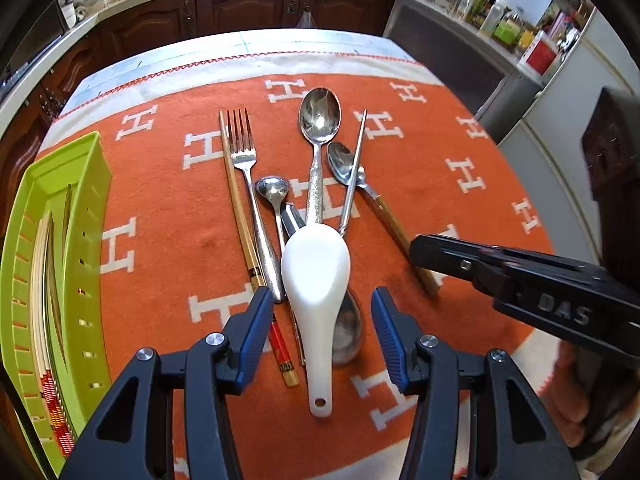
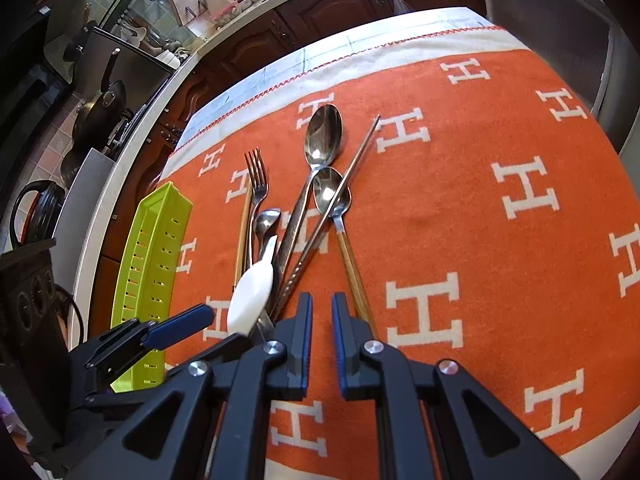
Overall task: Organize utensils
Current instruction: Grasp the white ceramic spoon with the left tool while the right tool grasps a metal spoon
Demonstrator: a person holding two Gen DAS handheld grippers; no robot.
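Observation:
My left gripper (image 1: 325, 334) points down over a white ceramic spoon (image 1: 316, 276) that lies on the orange cloth (image 1: 160, 200). The spoon's handle runs between the blue pads, which stand open and clear of it. A steel spoon (image 1: 349, 332) lies partly under it. Beyond lie a fork (image 1: 244, 152), a large spoon (image 1: 320, 116), a small spoon (image 1: 272, 190), a gold-handled spoon (image 1: 344, 164), a metal chopstick (image 1: 354, 168) and a wooden chopstick (image 1: 240, 208). My right gripper (image 2: 322, 320) hovers over the cloth beside the gold handle (image 2: 354, 280), its pads nearly together with nothing between them.
A lime-green slotted tray (image 1: 92, 184) stands at the cloth's left edge with several chopsticks in it. A hand (image 1: 576, 392) holds the right gripper at the lower right. Dark wooden cabinets (image 1: 240, 12) and a cluttered counter run behind the table.

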